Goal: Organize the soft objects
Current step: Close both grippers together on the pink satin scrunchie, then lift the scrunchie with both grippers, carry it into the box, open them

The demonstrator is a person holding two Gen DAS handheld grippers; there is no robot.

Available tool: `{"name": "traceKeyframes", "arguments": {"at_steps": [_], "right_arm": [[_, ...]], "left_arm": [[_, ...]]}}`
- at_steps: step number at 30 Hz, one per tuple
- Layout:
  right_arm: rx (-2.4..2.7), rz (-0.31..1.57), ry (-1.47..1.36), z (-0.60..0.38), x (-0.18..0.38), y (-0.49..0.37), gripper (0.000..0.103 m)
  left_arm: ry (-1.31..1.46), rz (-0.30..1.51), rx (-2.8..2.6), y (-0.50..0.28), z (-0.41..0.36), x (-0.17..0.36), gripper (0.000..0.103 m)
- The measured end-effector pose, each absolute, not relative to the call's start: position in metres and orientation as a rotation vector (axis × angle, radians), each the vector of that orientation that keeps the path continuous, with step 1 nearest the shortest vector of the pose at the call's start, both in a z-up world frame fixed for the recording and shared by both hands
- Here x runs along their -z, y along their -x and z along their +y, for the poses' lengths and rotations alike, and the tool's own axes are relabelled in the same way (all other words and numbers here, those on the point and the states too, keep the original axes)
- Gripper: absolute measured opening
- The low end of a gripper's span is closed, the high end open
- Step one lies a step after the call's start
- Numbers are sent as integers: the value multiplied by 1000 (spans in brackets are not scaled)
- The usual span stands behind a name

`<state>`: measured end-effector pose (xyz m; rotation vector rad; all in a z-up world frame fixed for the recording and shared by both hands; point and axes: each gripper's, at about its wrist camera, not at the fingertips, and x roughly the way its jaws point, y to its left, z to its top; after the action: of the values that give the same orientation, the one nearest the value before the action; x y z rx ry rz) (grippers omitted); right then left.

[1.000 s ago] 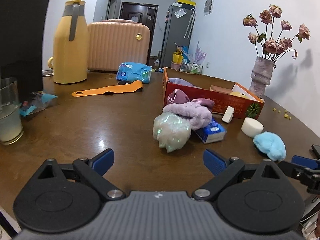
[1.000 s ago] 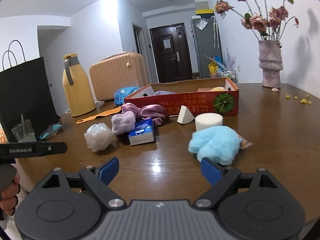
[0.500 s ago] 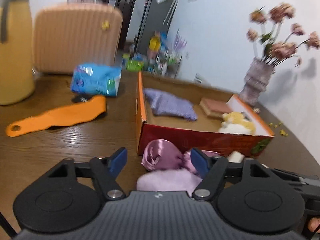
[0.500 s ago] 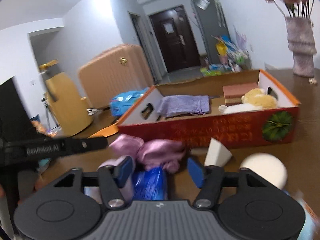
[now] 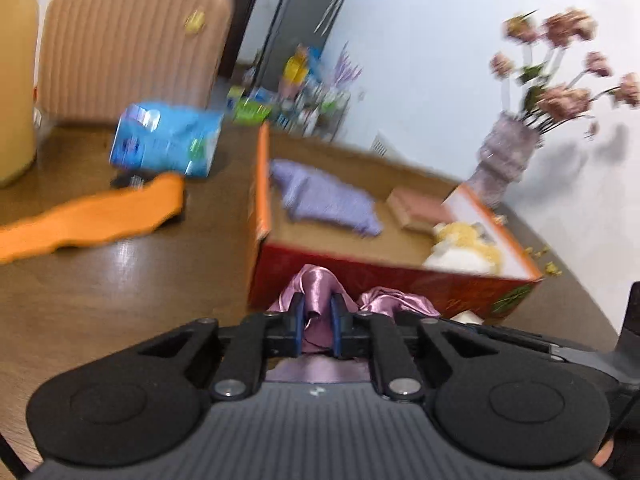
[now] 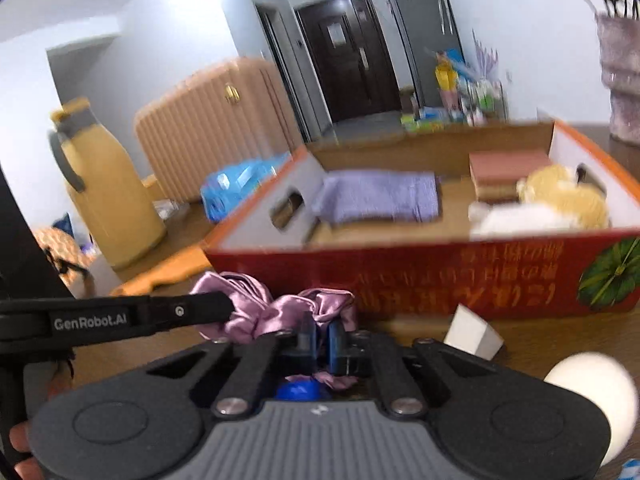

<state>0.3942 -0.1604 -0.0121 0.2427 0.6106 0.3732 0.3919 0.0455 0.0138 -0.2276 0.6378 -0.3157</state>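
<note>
Both grippers are closed on the same item. The left gripper (image 5: 316, 322) has its fingers (image 5: 297, 320) drawn narrow with a fold of the pink satin scrunchie (image 5: 316, 284) pinched between the pads. The right gripper (image 6: 319, 338) likewise has its fingers (image 6: 335, 340) nearly together, clamped on the other end of the scrunchie (image 6: 276, 308). The scrunchie sits just in front of the red cardboard box (image 6: 460, 272), at its near wall, on the wooden counter (image 5: 100, 288). Inside the box lie a lilac cloth (image 6: 380, 196), a brown block (image 6: 504, 172) and a yellow-white plush (image 6: 560, 200). A white wedge sponge (image 6: 474, 336) and a round white sponge (image 6: 592, 392) rest to the right, both frames blurred.
</note>
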Motion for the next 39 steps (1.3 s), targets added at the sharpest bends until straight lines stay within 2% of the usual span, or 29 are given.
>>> {"name": "traceKeyframes", "arguments": {"at_steps": [5, 9, 20, 30, 39], "right_arm": [[-386, 456, -182, -166, -41, -349, 6], [-420, 395, -164, -180, -66, -300, 6], [-426, 432, -181, -212, -40, -173, 6], [-415, 406, -200, -216, -35, -126, 6], [-403, 410, -209, -219, -33, -135, 6]], "left_arm": [[206, 490, 357, -340, 39, -66, 13], [206, 436, 381, -286, 31, -82, 13], [291, 501, 407, -171, 13, -43, 13], [271, 484, 415, -133, 8, -44, 14], [269, 501, 424, -148, 4, -41, 14]]}}
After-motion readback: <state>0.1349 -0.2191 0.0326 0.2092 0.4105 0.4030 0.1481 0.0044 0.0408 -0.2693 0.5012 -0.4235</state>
